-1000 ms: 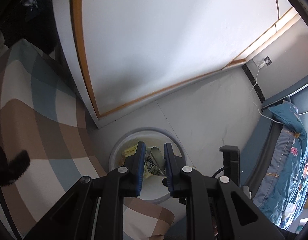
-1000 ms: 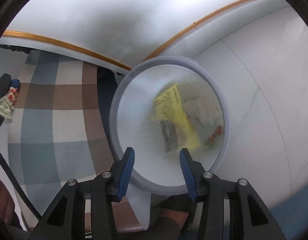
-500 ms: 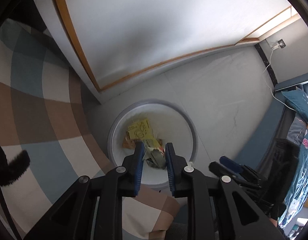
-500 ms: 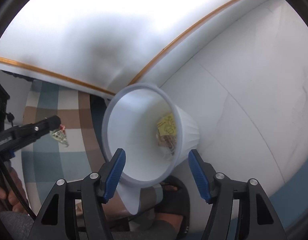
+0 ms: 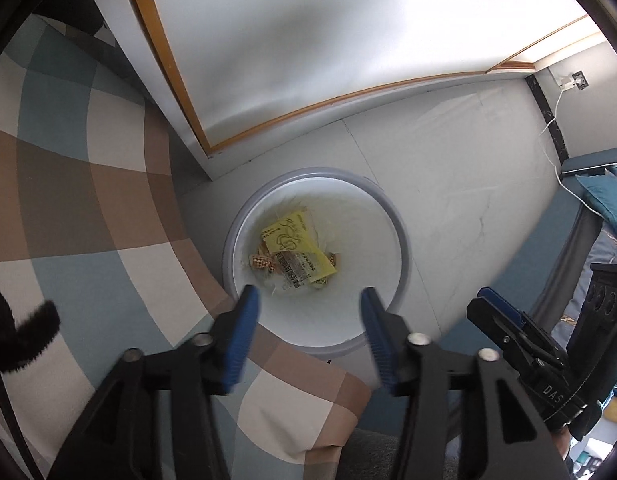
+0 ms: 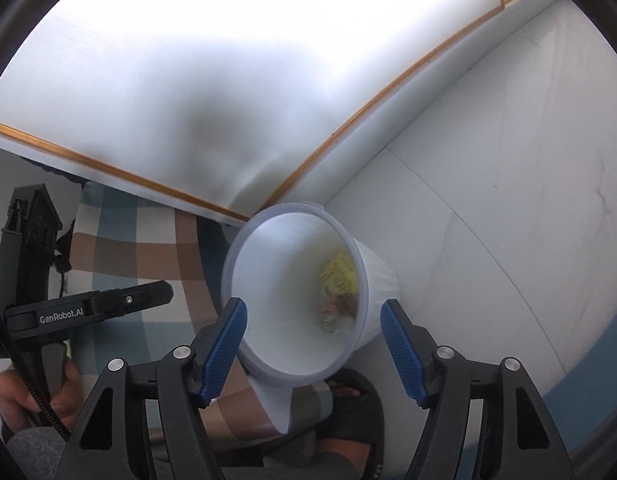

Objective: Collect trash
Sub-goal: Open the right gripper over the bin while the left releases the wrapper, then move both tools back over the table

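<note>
A white round trash bin (image 5: 400,264) stands on the pale floor beside a checked cloth; it also shows in the right wrist view (image 6: 372,276). Inside lie a yellow wrapper (image 5: 292,240), a printed packet (image 5: 300,272) and small checked wrappers (image 5: 260,262). My left gripper (image 5: 308,312) is open and empty above the bin's near rim. My right gripper (image 6: 312,320) is open and empty, with its fingers on either side of the bin's mouth, apart from it. The left gripper (image 6: 108,304) shows at the left of the right wrist view, the right gripper (image 5: 508,320) at the right of the left wrist view.
A checked brown, blue and cream cloth (image 5: 88,200) hangs at the left of the bin. A white panel with a wooden edge (image 5: 308,60) rises behind it. A bed with blue bedding (image 5: 604,208) and a wall socket with a cable (image 5: 576,80) are at the right. A foot in a dark sandal (image 6: 348,396) is below the bin.
My left gripper opened and let go of the crumpled wrapper, which now lies in the bin. My right gripper drew back from the bin, staying open.
</note>
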`<state>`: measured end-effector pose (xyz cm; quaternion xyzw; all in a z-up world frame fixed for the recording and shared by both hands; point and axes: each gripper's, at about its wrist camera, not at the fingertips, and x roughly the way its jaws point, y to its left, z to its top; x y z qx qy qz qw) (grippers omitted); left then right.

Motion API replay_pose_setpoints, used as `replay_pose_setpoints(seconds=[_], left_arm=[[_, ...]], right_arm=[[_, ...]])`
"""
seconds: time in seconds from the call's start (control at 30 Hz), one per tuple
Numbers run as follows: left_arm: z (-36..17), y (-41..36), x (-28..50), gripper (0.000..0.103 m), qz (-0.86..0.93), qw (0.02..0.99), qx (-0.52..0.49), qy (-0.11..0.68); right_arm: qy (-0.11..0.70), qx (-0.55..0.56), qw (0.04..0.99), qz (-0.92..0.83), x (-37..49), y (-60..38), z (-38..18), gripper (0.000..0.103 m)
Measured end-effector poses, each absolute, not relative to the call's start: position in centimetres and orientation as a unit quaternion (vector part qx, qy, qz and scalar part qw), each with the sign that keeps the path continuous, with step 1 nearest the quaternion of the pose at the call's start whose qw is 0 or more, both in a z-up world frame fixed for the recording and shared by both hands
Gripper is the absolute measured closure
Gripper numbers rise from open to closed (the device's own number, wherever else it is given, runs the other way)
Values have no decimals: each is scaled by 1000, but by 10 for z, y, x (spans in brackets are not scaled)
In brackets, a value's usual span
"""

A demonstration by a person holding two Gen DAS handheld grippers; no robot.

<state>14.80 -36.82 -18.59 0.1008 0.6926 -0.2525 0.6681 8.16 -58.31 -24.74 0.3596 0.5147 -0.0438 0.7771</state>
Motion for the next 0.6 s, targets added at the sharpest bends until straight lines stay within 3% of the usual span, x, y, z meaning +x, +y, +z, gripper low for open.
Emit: replay_pose_setpoints(seconds=[0.03,0.1,0.6], left_arm=[[-187,-368,148,36,-252,672,103,689],[-181,-370,145,30,-255,685,112,673],[-145,-361,138,28,-252,743,124,607]], right_arm=[[513,357,779,-44,82,-583,-246,32],[511,353,782,-43,82,-582,-243,29],[490,359,793,-43,76,-589,-217,19]])
